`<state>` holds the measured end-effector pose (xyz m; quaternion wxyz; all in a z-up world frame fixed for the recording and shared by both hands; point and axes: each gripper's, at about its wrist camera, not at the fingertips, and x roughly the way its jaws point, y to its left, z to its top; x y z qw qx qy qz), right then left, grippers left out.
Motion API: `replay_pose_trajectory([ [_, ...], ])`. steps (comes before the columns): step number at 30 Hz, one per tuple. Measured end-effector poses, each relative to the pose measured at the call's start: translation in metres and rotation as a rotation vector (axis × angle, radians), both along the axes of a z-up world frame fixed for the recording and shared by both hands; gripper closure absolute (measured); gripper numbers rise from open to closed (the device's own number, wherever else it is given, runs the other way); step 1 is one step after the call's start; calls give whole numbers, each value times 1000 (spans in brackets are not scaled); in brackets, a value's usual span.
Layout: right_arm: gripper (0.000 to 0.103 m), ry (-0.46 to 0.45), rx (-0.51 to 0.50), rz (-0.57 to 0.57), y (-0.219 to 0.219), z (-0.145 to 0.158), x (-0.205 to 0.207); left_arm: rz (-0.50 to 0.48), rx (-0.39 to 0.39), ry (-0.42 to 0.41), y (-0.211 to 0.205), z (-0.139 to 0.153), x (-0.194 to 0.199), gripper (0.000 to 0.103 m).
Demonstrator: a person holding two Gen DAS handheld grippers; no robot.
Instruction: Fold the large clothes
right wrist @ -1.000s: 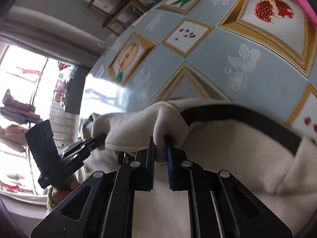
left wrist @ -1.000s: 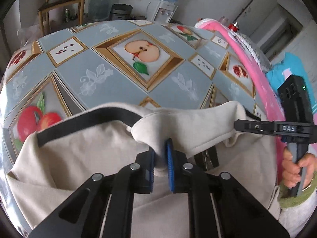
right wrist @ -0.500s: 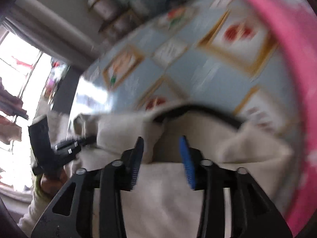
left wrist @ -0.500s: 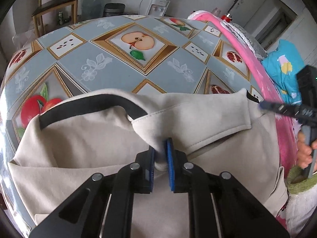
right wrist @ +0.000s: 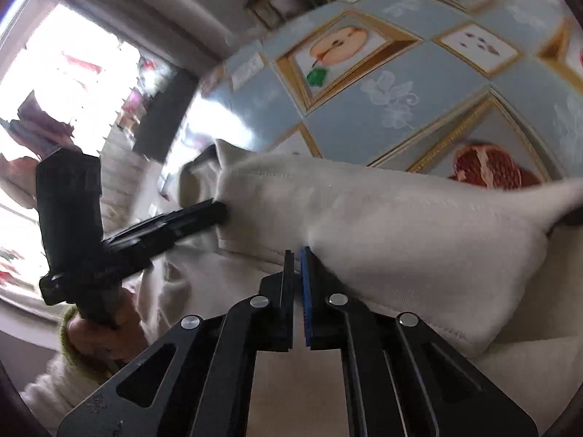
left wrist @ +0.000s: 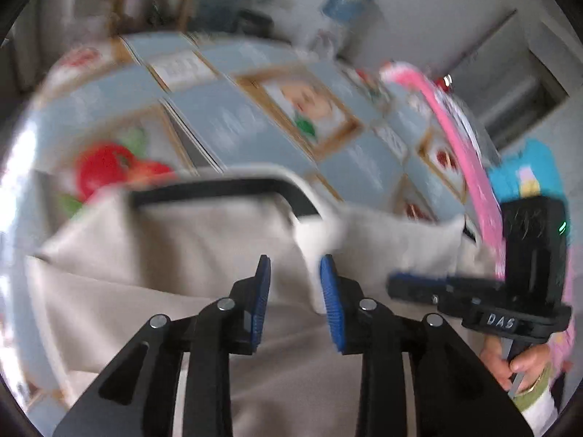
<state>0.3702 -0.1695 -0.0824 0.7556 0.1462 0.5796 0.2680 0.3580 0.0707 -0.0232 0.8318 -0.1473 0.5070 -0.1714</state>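
The table (left wrist: pixel 233 123) is the largest thing: it wears a glossy grey-blue cloth printed with gold-framed fruit pictures, an apple half (right wrist: pixel 337 49) and a cut pomegranate (right wrist: pixel 486 167) among them. Along its far right edge, in the left wrist view, runs a pink cloth (left wrist: pixel 470 153), and beside that a turquoise cloth (left wrist: pixel 528 167) is seen.

On the near part of the table lies the beige garment (left wrist: pixel 175 255), spread flat, with a black band (left wrist: pixel 226 187) along its neck opening. One flap of it (right wrist: pixel 382 225) is folded over the body of the garment and lies as a thick cream layer.

The left hand-held gripper (left wrist: pixel 295 298) is above the garment with its blue pads narrowly apart. Its jaws have just been opening; the edge of the folded flap lies between them, close to the right pad, but this view is blurred and I cannot tell if the pad touches it.

The right hand-held gripper (right wrist: pixel 297 291) has just been closing and its jaws are now together. The hem of the flap lies just at its tips; whether any cloth is pinched I cannot tell.

Each gripper appears in the other's view, on a black handle held by a hand (left wrist: pixel 517 364) with a green cuff (right wrist: pixel 69 338).
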Motion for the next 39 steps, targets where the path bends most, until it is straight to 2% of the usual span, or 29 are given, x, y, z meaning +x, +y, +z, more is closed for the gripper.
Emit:
replay_pose_trajectory([
  [2, 101, 4, 9, -4, -3, -2, 0, 10, 13, -97, 3, 20, -4, 76],
  [5, 103, -14, -18, -3, 1, -2, 3, -78, -35, -133, -17, 31, 0, 76],
  [7, 103, -33, -33, 2, 2, 0, 1, -156, 6, -110, -43, 24, 3, 76],
  [8, 103, -46, -42, 4, 3, 2, 0, -181, 55, -80, -55, 14, 5, 76],
  [10, 103, -62, -47, 4, 6, 4, -4, -181, 127, -24, -64, -7, 8, 76],
  [12, 103, -70, -45, 4, 9, 2, -4, -164, 99, -48, -62, -10, 6, 76],
  [14, 103, -33, -27, -4, 4, 3, -4, -161, 91, -49, -60, -11, 4, 76],
  [17, 83, -14, 49, -48, -23, 18, -12, -170, 92, -56, -57, -11, 3, 76],
  [18, 69, -37, 65, -86, -37, 27, -18, -170, 91, -60, -57, -11, 2, 76],
  [19, 67, -65, 57, -125, -51, 35, -21, -171, 92, -64, -56, -12, 3, 76],
  [21, 67, -102, -12, -208, -77, 44, -28, -169, 96, -69, -58, -10, 2, 76],
  [23, 67, -64, -42, -271, -100, 37, -27, -168, 96, -76, -59, -12, 0, 76],
  [26, 67, -20, -99, -234, -93, 19, -22, -164, 88, -78, -58, -12, 0, 76],
  [28, 90, -46, -166, -182, -75, 13, -17, -164, 88, -79, -58, -13, 0, 76],
  [31, 92, -110, -282, -166, -61, 16, -12, -170, 92, -84, -58, -12, -1, 76],
  [35, 91, -221, -480, -103, -41, 15, -16, -166, 89, -91, -58, -12, -2, 76],
  [37, 71, -271, -589, -70, -34, 16, -22, -166, 87, -92, -57, -12, -3, 76],
  [38, 69, -296, -663, -61, -36, 20, -26, -167, 85, -93, -57, -12, -3, 76],
  [39, 69, -311, -691, -67, -38, 25, -30, -167, 80, -92, -56, -12, -3, 76],
])
